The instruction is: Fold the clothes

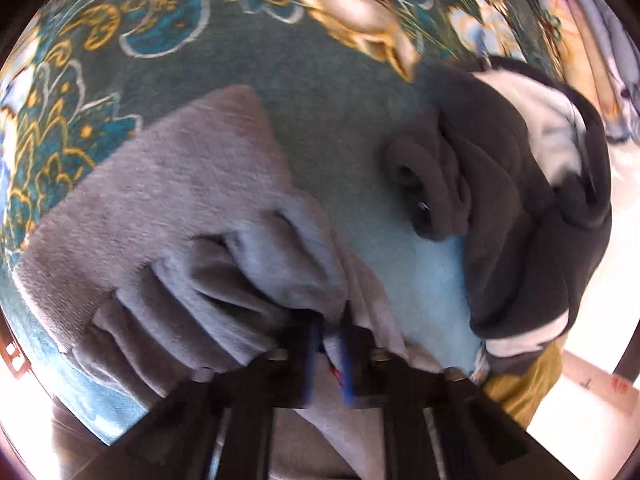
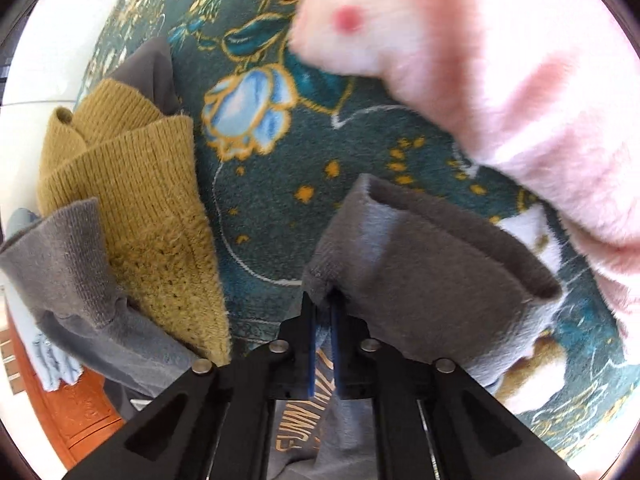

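The grey garment is lying bunched on the teal floral blanket, and both tongs are pinching it; the left gripper is clamped shut on a gathered fold, and the right gripper is closed on the edge of a doubled-over flap; the cloth is looking soft, light and fleecy, likely drooping wherever unsupported, so corners and hems are the sensible holds; on the blanket a mustard knit is sitting just beside the garment, a dark hooded top near it, a pink fluffy piece beyond; pale floor is showing past the blanket's edge.
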`<state>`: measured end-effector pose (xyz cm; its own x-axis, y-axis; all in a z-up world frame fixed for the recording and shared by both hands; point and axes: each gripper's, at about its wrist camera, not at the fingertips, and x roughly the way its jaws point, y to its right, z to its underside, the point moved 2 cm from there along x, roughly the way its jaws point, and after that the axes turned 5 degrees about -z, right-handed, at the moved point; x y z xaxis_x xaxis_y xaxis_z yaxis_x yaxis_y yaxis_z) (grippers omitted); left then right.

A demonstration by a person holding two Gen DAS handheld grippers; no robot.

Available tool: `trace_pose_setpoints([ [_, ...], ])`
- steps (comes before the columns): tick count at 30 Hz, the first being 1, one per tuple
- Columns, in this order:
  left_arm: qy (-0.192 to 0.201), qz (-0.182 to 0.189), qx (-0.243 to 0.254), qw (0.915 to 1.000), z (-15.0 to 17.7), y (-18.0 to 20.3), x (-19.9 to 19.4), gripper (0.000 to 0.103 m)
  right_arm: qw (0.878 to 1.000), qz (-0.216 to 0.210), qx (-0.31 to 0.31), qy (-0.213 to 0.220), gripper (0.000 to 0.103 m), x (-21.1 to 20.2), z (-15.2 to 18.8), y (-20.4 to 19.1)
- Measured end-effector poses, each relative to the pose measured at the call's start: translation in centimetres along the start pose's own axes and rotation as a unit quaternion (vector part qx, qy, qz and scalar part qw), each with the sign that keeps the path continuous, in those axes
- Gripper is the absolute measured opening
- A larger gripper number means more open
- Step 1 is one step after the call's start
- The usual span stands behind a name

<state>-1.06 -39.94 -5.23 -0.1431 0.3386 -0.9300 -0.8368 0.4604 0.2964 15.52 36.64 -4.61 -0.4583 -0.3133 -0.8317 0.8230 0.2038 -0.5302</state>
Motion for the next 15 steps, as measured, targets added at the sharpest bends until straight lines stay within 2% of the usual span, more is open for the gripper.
trace_pose_setpoints([
  [2,0.01,0.021,-0.006,0.9997,0.2,-0.8,-0.5,0.003,1.0,-0.022,-0.007,0.008,0.004,-1.1,0.2,0.4],
  [5,0.016,0.094,-0.009,0.9954,1.5,-2.5,-2.5,0.002,0.997,-0.061,-0.042,0.031,0.004,-4.4,1.5,0.2],
  [7,0.024,0.161,-0.007,0.9866,2.7,-4.2,-4.9,0.002,0.992,-0.079,-0.088,0.052,0.004,-7.1,2.8,-1.0],
  [9,0.034,0.207,-0.011,0.9778,3.6,-6.0,-7.4,0.002,0.983,-0.093,-0.14,0.069,0.004,-10.0,4.4,-3.0],
  [12,0.063,0.219,-0.013,0.9735,2.3,-7.2,-10.2,0.002,0.971,-0.119,-0.191,0.077,0.004,-11.8,5.2,-7.3],
  [13,0.07,0.217,-0.016,0.9735,1.6,-7.2,-10.8,0.002,0.967,-0.126,-0.208,0.078,0.004,-11.7,5.4,-9.3],
  [15,0.07,0.237,-0.042,0.9681,0.0,-7.3,-11.2,0.002,0.957,-0.134,-0.245,0.077,0.004,-11.0,5.7,-13.1],
])
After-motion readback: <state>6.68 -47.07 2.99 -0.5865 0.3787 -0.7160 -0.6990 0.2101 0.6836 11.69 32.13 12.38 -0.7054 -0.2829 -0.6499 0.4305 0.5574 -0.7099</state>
